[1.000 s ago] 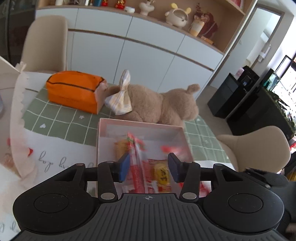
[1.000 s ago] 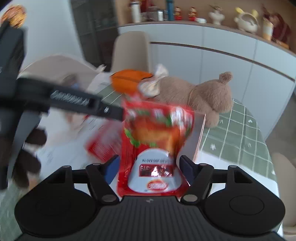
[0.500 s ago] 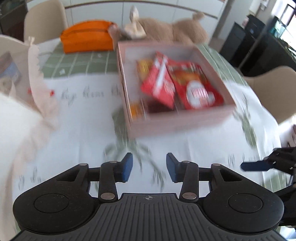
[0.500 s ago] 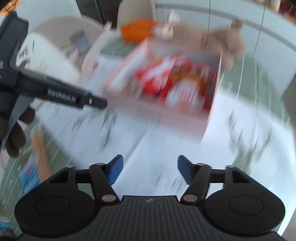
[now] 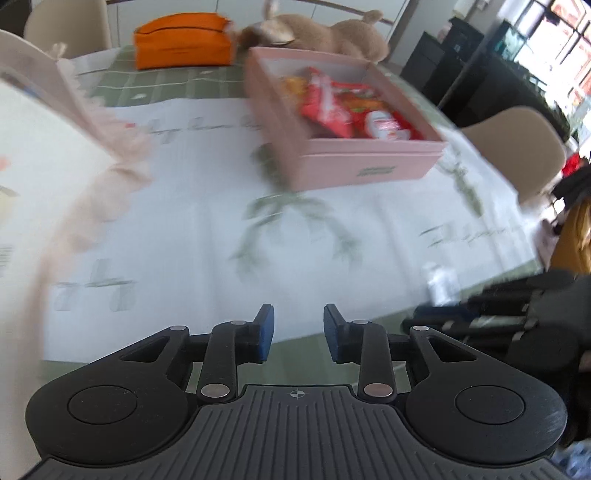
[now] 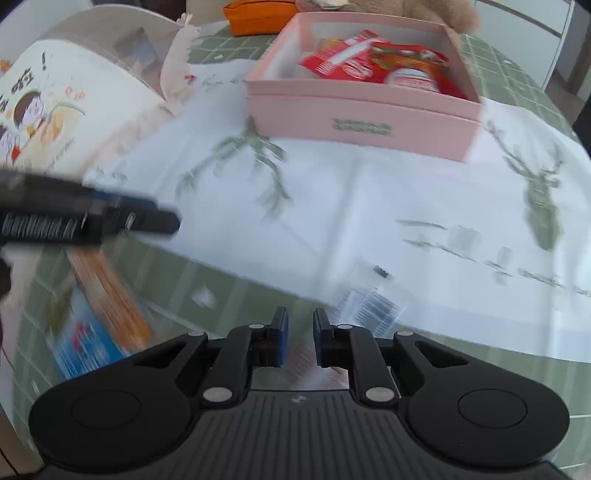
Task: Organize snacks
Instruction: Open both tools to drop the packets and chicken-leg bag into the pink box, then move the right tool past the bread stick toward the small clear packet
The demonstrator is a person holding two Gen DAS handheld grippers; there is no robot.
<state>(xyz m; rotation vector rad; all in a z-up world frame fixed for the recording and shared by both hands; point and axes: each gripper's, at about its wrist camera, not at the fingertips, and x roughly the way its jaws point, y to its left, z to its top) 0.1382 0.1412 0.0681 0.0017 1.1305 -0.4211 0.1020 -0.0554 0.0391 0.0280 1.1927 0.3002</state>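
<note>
A pink box (image 5: 365,171) (image 6: 362,114) stands on the table and holds several red snack packets (image 5: 332,103) (image 6: 373,61). My left gripper (image 5: 298,336) is open and empty, low over the table's near edge, well back from the box. My right gripper (image 6: 298,341) is open with a narrow gap and empty, low near the front edge. A clear packet with printed text (image 6: 369,299) lies just ahead and right of it. A blue and orange packet (image 6: 96,314) lies at the left, blurred. The left gripper shows in the right wrist view (image 6: 85,221).
A white printed bag with a frilled rim (image 6: 66,103) (image 5: 44,122) stands at the left. An orange pouch (image 5: 183,35) and a brown plush bear (image 5: 332,29) lie behind the box. A beige chair (image 5: 517,147) stands at the right. The right gripper's body (image 5: 517,314) is beside my left.
Both grippers let go of red snack packets into the box and pulled back and down toward the table's near edge. The right jaws have narrowed.
</note>
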